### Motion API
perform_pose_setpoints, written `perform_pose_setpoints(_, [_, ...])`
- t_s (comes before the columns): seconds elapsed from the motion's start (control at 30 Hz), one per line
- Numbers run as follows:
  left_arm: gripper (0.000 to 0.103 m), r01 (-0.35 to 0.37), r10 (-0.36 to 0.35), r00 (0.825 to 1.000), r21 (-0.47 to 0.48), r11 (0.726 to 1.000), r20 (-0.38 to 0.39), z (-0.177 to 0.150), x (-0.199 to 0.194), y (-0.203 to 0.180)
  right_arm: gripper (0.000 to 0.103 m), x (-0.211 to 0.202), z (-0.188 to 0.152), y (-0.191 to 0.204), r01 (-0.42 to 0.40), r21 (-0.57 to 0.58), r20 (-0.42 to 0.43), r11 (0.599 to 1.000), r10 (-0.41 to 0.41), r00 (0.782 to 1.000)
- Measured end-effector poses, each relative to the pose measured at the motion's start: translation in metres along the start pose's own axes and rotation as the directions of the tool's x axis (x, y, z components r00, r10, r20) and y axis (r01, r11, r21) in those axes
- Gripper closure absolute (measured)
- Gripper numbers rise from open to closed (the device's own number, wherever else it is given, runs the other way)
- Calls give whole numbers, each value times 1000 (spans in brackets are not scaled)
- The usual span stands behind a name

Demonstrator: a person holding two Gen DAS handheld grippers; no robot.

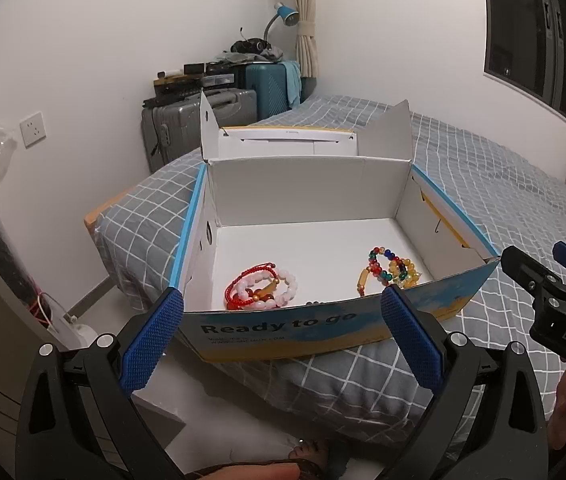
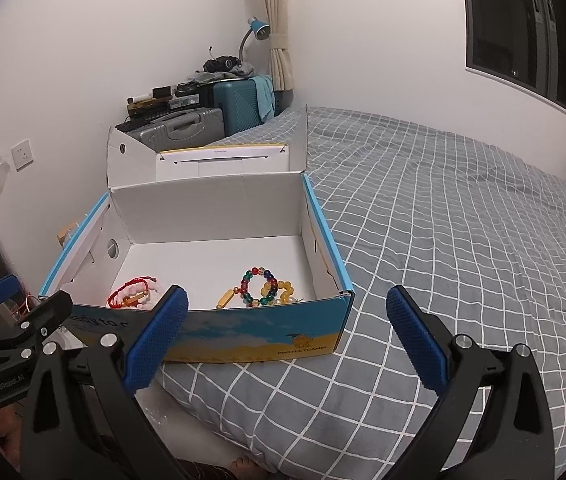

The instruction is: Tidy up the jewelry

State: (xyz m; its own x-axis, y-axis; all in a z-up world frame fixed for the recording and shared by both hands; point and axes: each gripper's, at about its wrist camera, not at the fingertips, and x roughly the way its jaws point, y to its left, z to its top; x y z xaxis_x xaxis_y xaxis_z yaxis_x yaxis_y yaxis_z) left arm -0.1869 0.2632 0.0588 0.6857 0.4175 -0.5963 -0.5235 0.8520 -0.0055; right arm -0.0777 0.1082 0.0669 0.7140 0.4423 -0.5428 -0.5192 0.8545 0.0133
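A: Tongs first. What have I got?

B: My left gripper (image 1: 283,308) is spread wide, nothing between the blue pads, hanging just in front of the box's near wall. My right gripper (image 2: 287,312) is the same: wide apart, empty, off the box's right front corner over the bed. Each shows in the other's view at the edge; the right one's body reads "DAS".

A: Writing on the box?

B: The cardboard box (image 1: 283,330) has "Ready to go" in dark letters on the blue-and-yellow front wall, with a smaller web-address line under it that I can't read. Near the right front corner there's a small camel logo with "PROTECTCAMEL" (image 2: 303,349).

A: Contents?

B: White inside, lid flap (image 1: 283,140) folded back open behind it. Two piles on the floor near the front wall, well apart. Left: a red cord bracelet (image 1: 243,280) tangled with a pink bead bracelet (image 1: 287,286) and some amber-orange beads. Right: a multicolour bead bracelet (image 2: 258,286) overlapping a yellow bead bracelet (image 2: 279,292), and a long yellow tube bead (image 2: 226,298) sticking out leftward. One dark bead peeks over the front wall in the left view; can't tell what it belongs to.

A: Where's the box?

B: On the bed (image 2: 443,240), grey cover with a white grid, at the bed's corner. Beyond it, a grey suitcase (image 1: 187,120), a teal suitcase (image 1: 267,84) and a blue desk lamp (image 1: 285,14) against the wall.
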Motion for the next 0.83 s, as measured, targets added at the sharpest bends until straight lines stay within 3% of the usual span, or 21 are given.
perform_pose_setpoints(0.83, [6, 25, -25, 1000, 8, 1000, -3, -1, 2, -7, 8, 2, 2, -1, 5, -3, -9, 1000, -5, 1000])
